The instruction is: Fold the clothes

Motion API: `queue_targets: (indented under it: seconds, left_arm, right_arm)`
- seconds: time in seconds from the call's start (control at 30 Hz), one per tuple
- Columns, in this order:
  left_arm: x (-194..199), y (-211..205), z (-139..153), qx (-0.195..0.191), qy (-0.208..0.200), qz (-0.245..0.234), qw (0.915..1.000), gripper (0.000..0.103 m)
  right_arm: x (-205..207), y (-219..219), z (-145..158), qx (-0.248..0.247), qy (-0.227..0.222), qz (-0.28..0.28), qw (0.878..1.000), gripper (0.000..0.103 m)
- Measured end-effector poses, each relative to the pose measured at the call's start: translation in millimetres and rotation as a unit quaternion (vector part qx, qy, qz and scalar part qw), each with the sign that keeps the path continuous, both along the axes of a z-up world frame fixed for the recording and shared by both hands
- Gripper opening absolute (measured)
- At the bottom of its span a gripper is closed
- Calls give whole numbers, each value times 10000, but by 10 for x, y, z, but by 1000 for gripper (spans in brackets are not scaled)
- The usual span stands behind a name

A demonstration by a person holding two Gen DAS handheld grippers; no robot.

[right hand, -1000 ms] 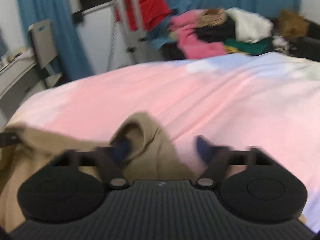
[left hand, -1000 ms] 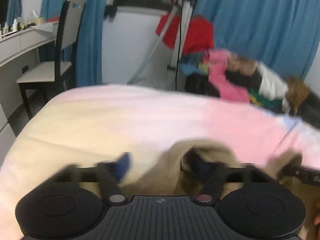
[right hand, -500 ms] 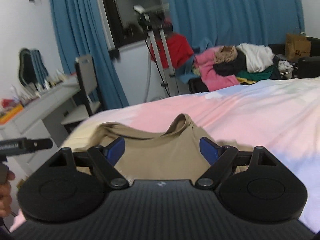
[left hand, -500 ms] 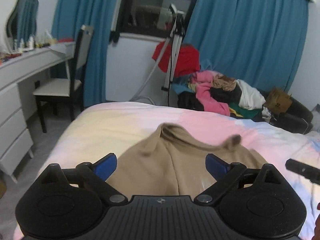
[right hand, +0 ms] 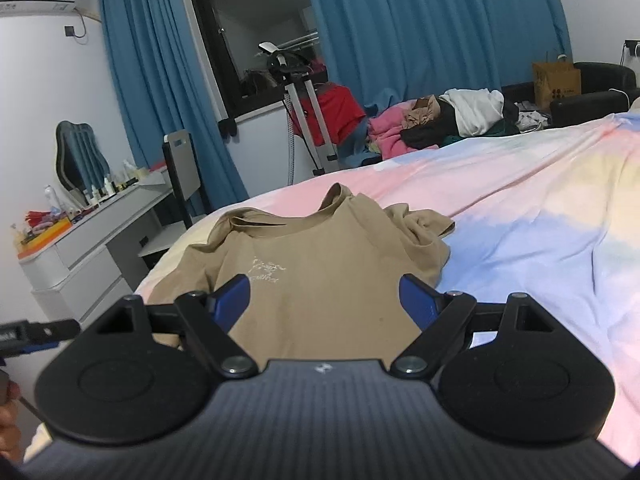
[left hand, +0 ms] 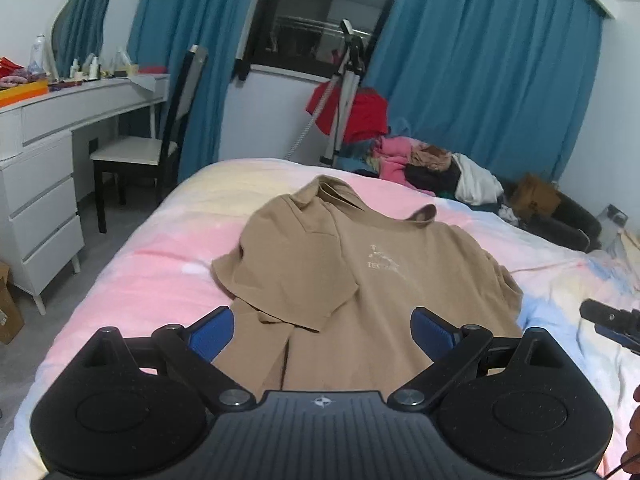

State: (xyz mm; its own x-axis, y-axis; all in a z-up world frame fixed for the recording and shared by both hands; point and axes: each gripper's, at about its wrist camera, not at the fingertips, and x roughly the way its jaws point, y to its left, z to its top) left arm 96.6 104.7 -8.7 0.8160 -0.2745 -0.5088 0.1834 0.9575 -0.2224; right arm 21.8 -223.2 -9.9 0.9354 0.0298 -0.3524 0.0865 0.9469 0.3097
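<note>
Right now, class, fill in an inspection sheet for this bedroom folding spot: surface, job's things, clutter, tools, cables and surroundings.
Surface: bed with a pastel pink, yellow and blue cover, slightly wrinkled.
Job's things: tan T-shirt lying print side up, one sleeve folded in over the body, collar towards the far edge.
Clutter: pile of clothes beyond the bed; bottles and small items on the desk.
Tools: left tool open, nothing between its pads; right tool open, above the shirt, holding nothing.
Cables: a thin one at the far right wall in the right view; none on the bed.
Surroundings: blue curtains, dark window, chair, tripod, paper bag.
</note>
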Motion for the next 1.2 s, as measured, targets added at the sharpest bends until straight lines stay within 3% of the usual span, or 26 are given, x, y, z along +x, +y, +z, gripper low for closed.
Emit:
queue_targets:
  seconds: [0.2,0.4,0.67,0.77,0.83,0.9,1.03,1.2]
  left_arm:
    - [310,183,-236,-496,361,311,9976,96]
    - [776,428,-576,-1029,532,586,9915,95]
    - [1329,802,-1017,-2234,809,1376,9616,80]
    - [1457,764,-1039,-2153,691,1358,9646,59]
    - [1542,727,-1048,-2166,674,1131,9673,29]
    - [1595,665,-1047,-2037,653,1051,9712,9]
    - [1604,563,-794,-1554,273,925,9831,5]
    - [1895,589,-153,-981,-261,1009,9897,4]
  right_arm:
    - [-7,77,-18,-83,-114,-37,9999,83]
    - [120,4,-173,132,64,-221,9996,83]
    - [397,-54,-406,428,400,-216,9980,83]
    - [490,-77,-505,548,563,-194,9967,83]
    - [542,-83,-564,583,648,-170,9961,83]
    - [585,-71,-595,554,709,-176,9958,83]
    - [632,-49,-592,556,747,-189,9955,83]
    - [560,-31,-515,318,622,-236,9973,83]
